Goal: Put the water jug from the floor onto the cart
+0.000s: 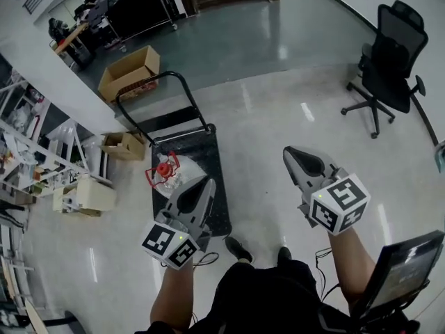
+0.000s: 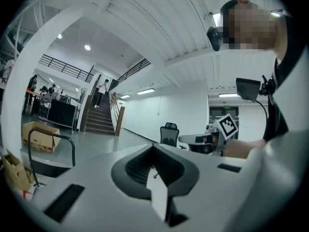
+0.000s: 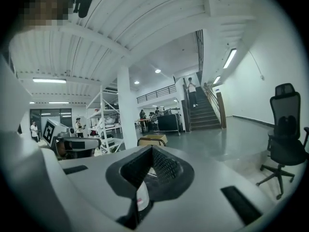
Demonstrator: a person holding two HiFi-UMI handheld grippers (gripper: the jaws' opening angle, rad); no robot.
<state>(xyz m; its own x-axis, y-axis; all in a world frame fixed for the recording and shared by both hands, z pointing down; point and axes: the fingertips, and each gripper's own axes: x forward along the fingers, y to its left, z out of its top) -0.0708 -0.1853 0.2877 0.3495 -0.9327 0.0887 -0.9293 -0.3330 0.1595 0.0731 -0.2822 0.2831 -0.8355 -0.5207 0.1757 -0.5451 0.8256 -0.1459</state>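
Left tool (image 1: pixel 208 181), right tool (image 1: pixel 287 151), both closed, water jug (image 1: pixel 168 175) on cart (image 1: pixel 207 152), axis unclear

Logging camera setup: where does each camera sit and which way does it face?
Head view: on the head, steeply down at the cart; left gripper, right gripper, forearms, shoes show.
Left gripper view: on that gripper, level toward the staircase; its shut fingers show.
Right gripper view: likewise toward the staircase; its shut fingers show.
Shared: staircase, office chair.
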